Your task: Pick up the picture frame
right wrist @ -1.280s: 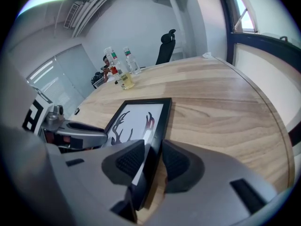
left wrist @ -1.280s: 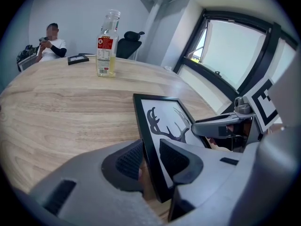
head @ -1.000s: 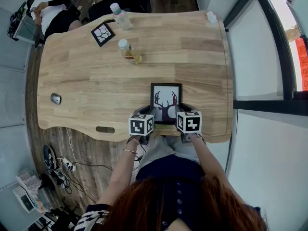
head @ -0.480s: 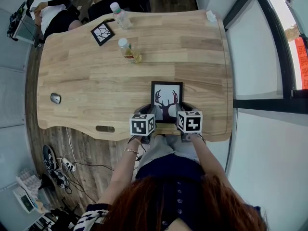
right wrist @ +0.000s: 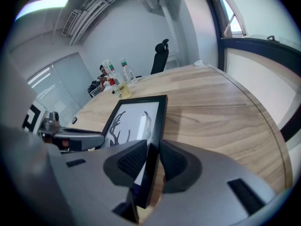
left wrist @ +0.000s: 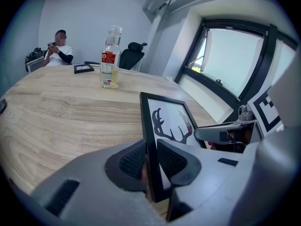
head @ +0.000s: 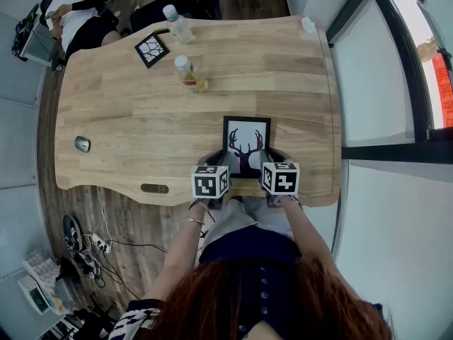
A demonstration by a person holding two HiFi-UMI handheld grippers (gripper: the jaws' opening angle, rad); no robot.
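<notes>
The picture frame (head: 247, 144), black with a deer-antler print, is at the near edge of the wooden table (head: 141, 119), in front of the person. My left gripper (head: 220, 161) has the frame's left edge (left wrist: 146, 126) between its jaws, which are closing with the pads against it. My right gripper (head: 272, 157) has the right edge (right wrist: 156, 121) between its jaws, which are closing on it in the same way. In both gripper views the frame (right wrist: 134, 119) tilts up off the tabletop. Each gripper shows in the other's view, across the frame.
Two plastic bottles (head: 190, 74) (head: 177, 23) and a smaller black frame (head: 151, 49) stand at the far side. A mouse (head: 82, 144) lies at the left. A seated person (head: 71, 6) is beyond the far left corner. Windows run along the right.
The frame has shifted slightly away from the near table edge. Both grippers stayed at its two sides.
</notes>
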